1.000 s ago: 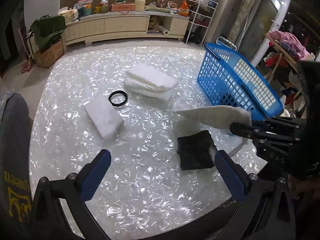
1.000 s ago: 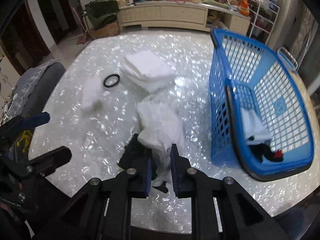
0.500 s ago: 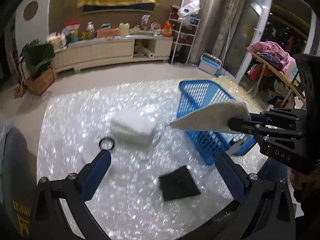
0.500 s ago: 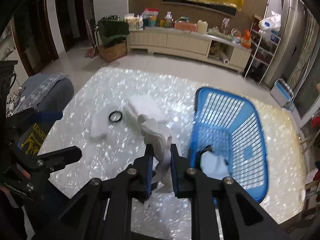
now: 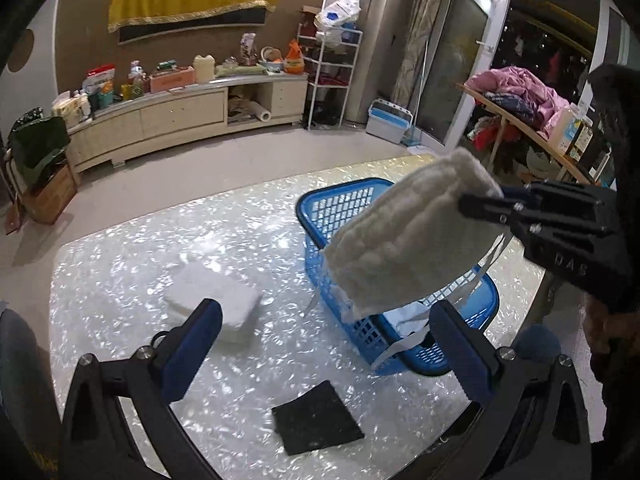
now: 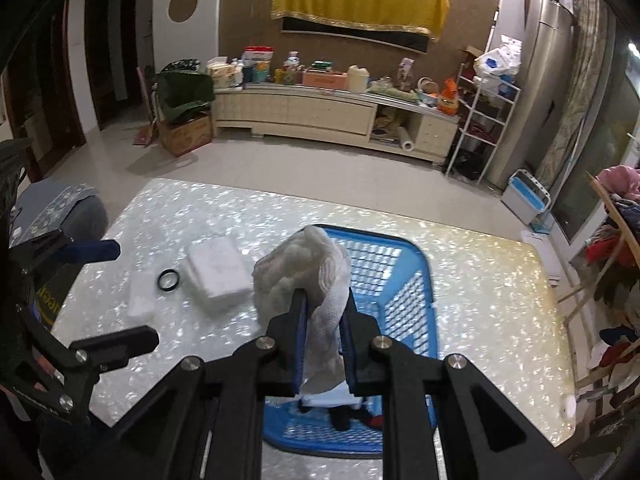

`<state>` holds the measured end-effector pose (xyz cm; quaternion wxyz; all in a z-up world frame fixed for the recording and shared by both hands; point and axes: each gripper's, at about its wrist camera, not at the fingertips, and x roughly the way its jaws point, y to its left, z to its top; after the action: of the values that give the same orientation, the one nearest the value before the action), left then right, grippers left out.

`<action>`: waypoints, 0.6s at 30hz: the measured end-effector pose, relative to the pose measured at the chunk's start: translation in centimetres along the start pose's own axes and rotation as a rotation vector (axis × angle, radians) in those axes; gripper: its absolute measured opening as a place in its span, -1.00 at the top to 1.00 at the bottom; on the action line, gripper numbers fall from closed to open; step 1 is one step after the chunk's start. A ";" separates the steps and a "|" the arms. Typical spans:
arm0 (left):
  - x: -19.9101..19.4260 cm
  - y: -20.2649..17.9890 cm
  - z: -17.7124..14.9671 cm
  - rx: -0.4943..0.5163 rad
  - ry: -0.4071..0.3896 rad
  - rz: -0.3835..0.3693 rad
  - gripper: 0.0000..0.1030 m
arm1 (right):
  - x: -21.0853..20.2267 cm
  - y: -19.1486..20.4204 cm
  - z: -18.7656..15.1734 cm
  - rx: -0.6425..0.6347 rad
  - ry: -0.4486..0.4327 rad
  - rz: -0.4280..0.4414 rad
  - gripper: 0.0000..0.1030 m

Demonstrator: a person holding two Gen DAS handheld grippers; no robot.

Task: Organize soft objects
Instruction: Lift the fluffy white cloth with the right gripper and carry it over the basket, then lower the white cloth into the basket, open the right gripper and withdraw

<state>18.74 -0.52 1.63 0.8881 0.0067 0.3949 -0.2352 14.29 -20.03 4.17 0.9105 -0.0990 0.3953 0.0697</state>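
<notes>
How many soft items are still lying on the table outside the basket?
3: a folded white stack mid-table, a smaller white pad beyond the black ring, and a black cloth at the near edge. The grippers may hide others.

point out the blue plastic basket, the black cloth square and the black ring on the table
blue plastic laundry basket (image 5: 340, 200), left wrist view, far rim
flat black cloth square (image 5: 316, 420), left wrist view, middle of the cloth
small black ring (image 6: 168, 280), right wrist view, on the band of the ring
</notes>
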 end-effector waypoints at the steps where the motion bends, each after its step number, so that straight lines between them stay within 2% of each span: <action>1: 0.5 -0.2 0.2 0.003 0.007 -0.004 -1.00 | 0.1 -0.4 0.0 0.002 -0.002 -0.010 0.73; 8: 4.0 -1.3 0.5 0.001 0.059 -0.015 -1.00 | 1.4 -2.7 -0.2 0.024 -0.012 -0.082 0.75; 11: 5.1 -1.5 0.6 -0.001 0.079 -0.015 -1.00 | 1.9 -3.1 -0.1 0.009 -0.027 -0.102 0.83; 15: 6.6 -1.7 1.0 -0.003 0.099 -0.010 -1.00 | 3.4 -2.8 -0.3 -0.031 -0.029 -0.089 0.87; 18: 7.6 -1.7 0.7 -0.004 0.121 -0.006 -1.00 | 6.1 -3.1 -1.3 -0.005 0.046 -0.025 0.87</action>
<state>22.88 -5.33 -2.92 0.8619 0.0179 0.4483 -0.2363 18.11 -23.02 -0.81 0.9017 -0.1080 0.4149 0.0568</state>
